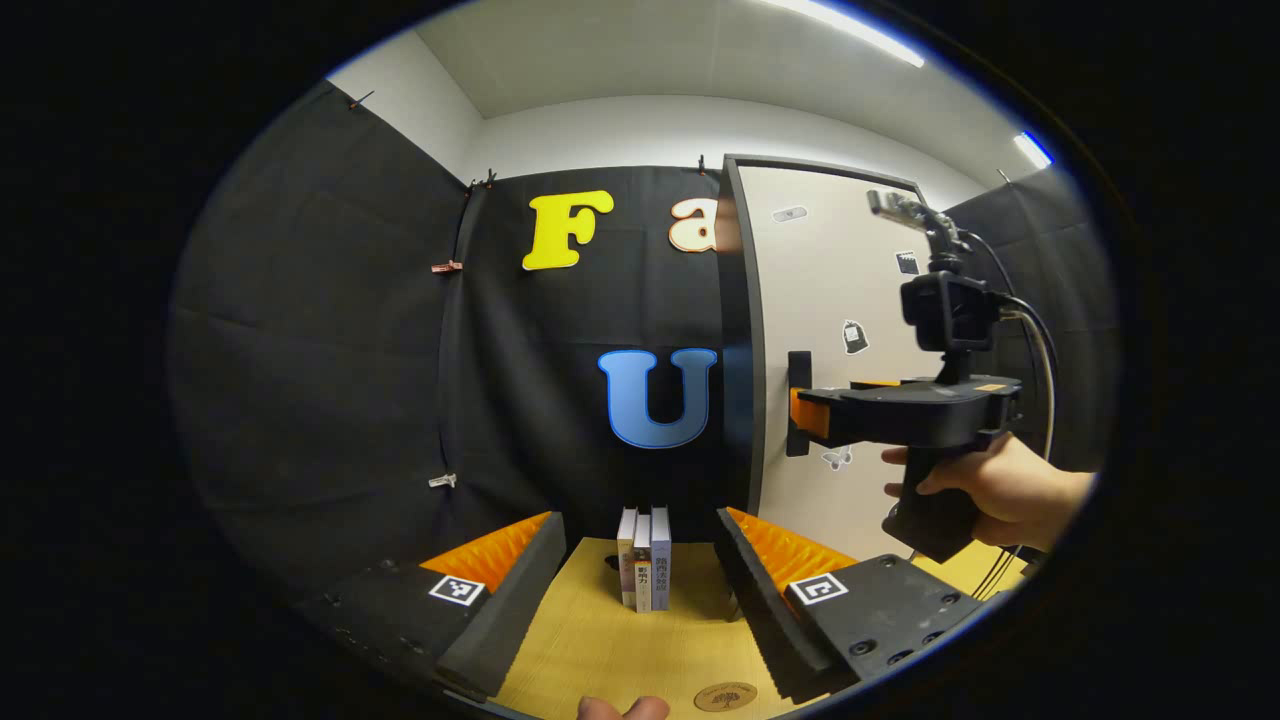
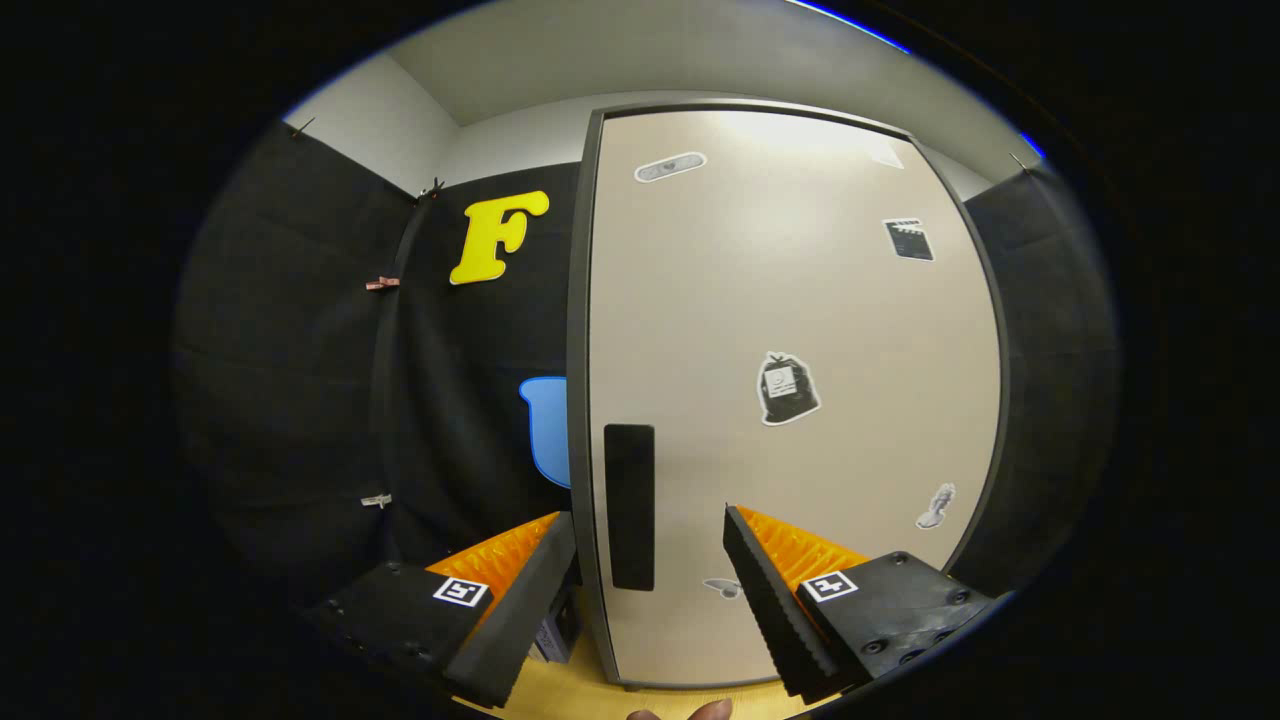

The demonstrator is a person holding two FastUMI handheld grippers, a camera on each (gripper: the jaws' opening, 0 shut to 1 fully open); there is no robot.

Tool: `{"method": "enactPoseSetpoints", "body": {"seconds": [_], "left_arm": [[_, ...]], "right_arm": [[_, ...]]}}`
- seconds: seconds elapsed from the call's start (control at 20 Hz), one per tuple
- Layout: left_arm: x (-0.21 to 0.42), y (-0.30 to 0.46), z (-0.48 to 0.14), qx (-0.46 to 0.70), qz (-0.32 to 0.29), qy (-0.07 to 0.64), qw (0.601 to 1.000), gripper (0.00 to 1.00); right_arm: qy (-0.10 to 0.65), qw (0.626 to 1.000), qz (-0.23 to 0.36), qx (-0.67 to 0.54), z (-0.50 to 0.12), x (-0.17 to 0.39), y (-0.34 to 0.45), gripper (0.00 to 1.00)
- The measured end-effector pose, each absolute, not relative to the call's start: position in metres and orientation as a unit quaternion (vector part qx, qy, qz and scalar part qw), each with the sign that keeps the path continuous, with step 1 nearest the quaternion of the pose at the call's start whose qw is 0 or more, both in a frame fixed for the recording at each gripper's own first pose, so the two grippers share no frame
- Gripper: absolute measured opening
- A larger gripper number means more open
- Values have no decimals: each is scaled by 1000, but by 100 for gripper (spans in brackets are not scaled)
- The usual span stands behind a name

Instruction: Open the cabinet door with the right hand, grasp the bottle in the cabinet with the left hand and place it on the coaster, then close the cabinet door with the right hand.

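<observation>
In the left gripper view:
Left gripper (image 1: pixel 640 590): fingers spread wide, empty, above the wooden table (image 1: pixel 600 650).
Books (image 1: pixel 643 558): upright between the fingers, farther off.
Coaster (image 1: pixel 725 696): flat on the table at the near edge.
Right gripper (image 1: pixel 812 415): level in a hand (image 1: pixel 990 490), its tip at the cabinet door (image 1: pixel 840 340) handle; grip cannot be told.

In the right gripper view:
Right gripper (image 2: pixel 650 590): fingers spread, straddling the dark handle (image 2: pixel 629 505).
Cabinet door (image 2: pixel 790 400): closed, pale, stickered.

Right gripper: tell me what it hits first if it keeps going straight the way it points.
Most likely the cabinet door, shut, near its dark handle. The right gripper is open, with the handle between its fingers; depth is unclear.
</observation>
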State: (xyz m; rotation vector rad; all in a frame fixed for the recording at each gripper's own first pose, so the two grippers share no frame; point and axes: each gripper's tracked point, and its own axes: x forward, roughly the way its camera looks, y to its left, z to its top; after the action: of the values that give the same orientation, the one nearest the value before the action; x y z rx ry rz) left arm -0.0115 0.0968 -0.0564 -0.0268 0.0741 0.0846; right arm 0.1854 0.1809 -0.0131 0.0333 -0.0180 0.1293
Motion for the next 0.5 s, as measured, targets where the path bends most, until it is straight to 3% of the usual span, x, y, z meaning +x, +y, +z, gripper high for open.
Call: {"method": "enactPoseSetpoints", "body": {"seconds": [0.15,0.25,0.35,0.4,0.5], "left_arm": [[-13,107,-61,-16,51,40,998,95],[-15,113,-64,-22,59,42,997,95],[-18,119,-67,-27,66,46,996,95],[-20,122,-67,-27,70,47,996,95],[-24,125,-67,-27,76,47,996,95]], "right_arm": [[7,998,53,24,-28,207,189,94],[20,998,47,31,-37,220,194,79],[23,999,34,36,-38,230,196,70],[19,999,25,41,-36,233,193,54],[12,999,13,49,-31,235,190,39]]}}
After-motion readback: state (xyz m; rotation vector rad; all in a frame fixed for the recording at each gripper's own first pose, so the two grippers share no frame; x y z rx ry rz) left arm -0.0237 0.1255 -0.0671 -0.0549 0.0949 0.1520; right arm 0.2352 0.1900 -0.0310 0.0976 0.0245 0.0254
